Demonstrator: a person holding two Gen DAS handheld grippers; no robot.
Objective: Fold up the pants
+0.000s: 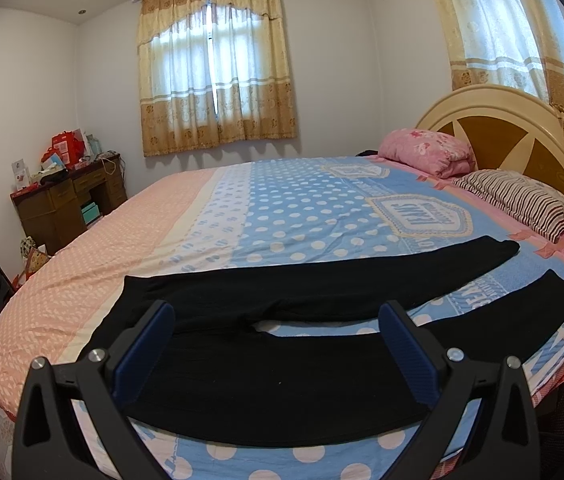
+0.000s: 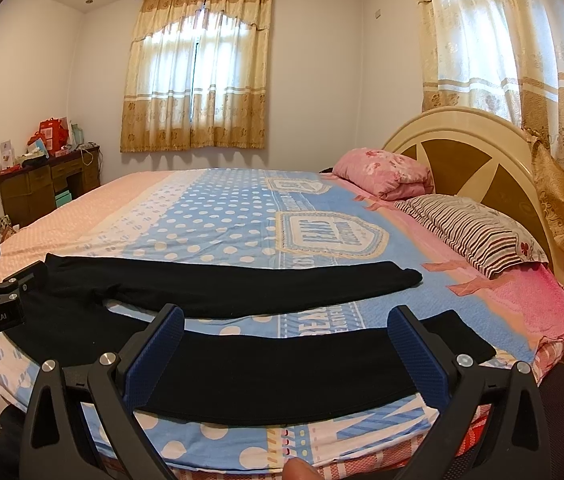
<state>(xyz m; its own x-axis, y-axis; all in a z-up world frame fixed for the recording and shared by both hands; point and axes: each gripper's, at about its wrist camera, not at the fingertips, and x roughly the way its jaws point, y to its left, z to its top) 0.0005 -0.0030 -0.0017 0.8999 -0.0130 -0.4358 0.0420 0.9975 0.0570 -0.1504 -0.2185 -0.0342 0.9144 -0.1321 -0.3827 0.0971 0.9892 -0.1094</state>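
Claws [image 1: 278, 344] [image 2: 286, 344] wide above pants [image 1: 282, 376]

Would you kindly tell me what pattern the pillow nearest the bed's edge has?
The pillow has dark and white stripes, clearest in the right wrist view.

both looking low and close across the wide blue dotted bed [image 1: 282, 216] [image 2: 222, 216], left one further left, sharing the far curtained window [image 1: 216, 68] [image 2: 196, 68].

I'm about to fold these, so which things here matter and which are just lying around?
For the job: black pants, left hand-held gripper, right hand-held gripper, bed.

Lying about: pink pillow, striped pillow, cluttered desk.
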